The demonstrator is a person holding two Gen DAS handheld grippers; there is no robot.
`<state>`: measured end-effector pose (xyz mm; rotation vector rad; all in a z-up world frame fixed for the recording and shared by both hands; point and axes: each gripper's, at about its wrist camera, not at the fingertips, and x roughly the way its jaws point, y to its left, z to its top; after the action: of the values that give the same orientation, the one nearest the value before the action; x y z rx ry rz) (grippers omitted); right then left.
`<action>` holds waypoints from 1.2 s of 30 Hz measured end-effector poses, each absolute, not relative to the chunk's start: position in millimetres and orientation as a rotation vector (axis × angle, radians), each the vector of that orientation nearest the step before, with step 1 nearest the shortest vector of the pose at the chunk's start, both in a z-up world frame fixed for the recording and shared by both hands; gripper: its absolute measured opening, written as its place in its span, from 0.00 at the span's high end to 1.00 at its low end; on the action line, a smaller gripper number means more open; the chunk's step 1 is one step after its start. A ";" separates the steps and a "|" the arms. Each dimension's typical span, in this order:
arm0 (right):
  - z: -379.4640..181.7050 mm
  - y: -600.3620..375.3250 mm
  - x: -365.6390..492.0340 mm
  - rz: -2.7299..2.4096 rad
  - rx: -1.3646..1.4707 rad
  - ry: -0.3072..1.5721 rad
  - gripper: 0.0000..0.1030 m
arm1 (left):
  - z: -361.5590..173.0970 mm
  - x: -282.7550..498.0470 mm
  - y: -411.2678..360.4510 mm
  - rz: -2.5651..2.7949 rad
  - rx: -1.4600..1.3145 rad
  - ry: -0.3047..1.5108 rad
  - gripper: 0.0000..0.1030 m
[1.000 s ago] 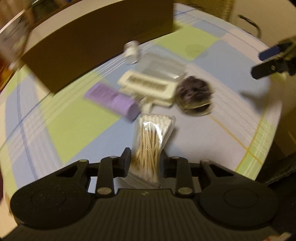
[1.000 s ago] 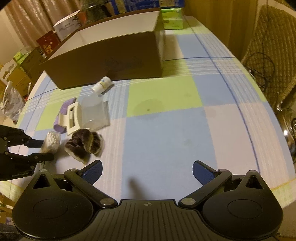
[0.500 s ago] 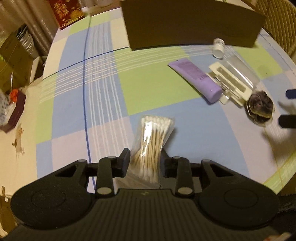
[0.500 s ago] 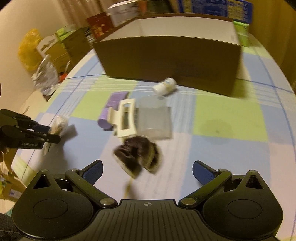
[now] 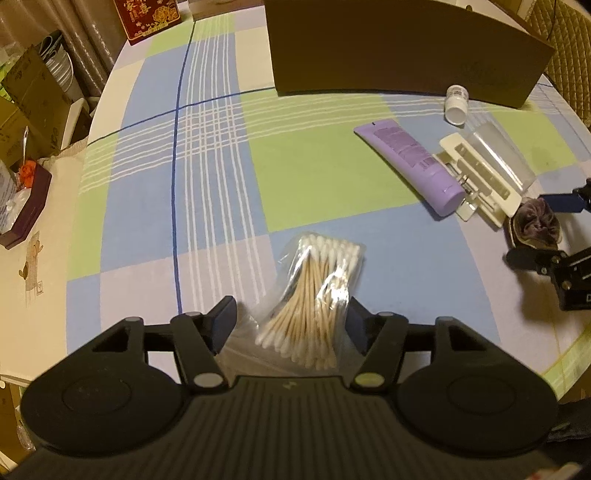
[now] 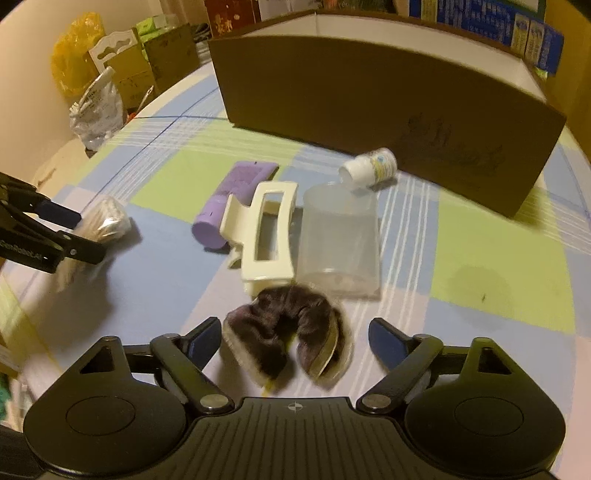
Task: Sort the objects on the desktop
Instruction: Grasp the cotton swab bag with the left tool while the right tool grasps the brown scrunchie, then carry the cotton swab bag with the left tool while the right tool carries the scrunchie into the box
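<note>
Released, the cotton swab bag lies between the left gripper's just-opened jaws; right gripper jaws, closing, straddle the scrunchie without touching, hair claw just behind.

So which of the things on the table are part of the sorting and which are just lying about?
Part of the sorting:
bag of cotton swabs
purple tube
hair claw clip
dark scrunchie
small white bottle
clear plastic case

Just lying about:
cardboard box
red box
yellow bag
</note>
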<state>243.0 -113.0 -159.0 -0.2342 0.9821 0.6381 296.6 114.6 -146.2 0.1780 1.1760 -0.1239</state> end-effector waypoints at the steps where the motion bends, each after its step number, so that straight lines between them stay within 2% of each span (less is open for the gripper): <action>1: -159.2 -111.6 242.4 0.639 -0.252 0.973 0.28 | -147.5 297.0 114.5 -0.125 0.180 1.180 0.44; 2: -158.9 -110.9 241.4 0.639 -0.271 0.962 0.38 | -148.6 297.4 114.1 -0.126 0.185 1.183 0.44; 5: -156.4 -109.1 238.0 0.659 -0.316 0.945 0.55 | -149.0 297.8 113.6 -0.131 0.180 1.185 0.46; 11: -154.5 -111.5 238.0 0.659 -0.308 0.963 0.66 | -148.7 296.9 113.2 -0.157 0.148 1.178 0.64; 13: -153.8 -112.9 237.1 0.658 -0.302 0.969 0.68 | -148.1 295.6 111.5 -0.169 0.139 1.175 0.73; 18: -151.8 -118.0 235.5 0.661 -0.281 0.989 0.75 | -146.6 291.3 107.8 -0.174 0.138 1.163 0.78; 36: -121.5 -161.2 237.3 0.588 -0.117 0.979 0.78 | -106.7 298.5 83.2 -0.229 0.131 1.050 0.79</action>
<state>237.3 -161.2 -121.5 -0.1167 0.9789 0.5880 298.5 83.2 -106.7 0.1313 1.0504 -0.2288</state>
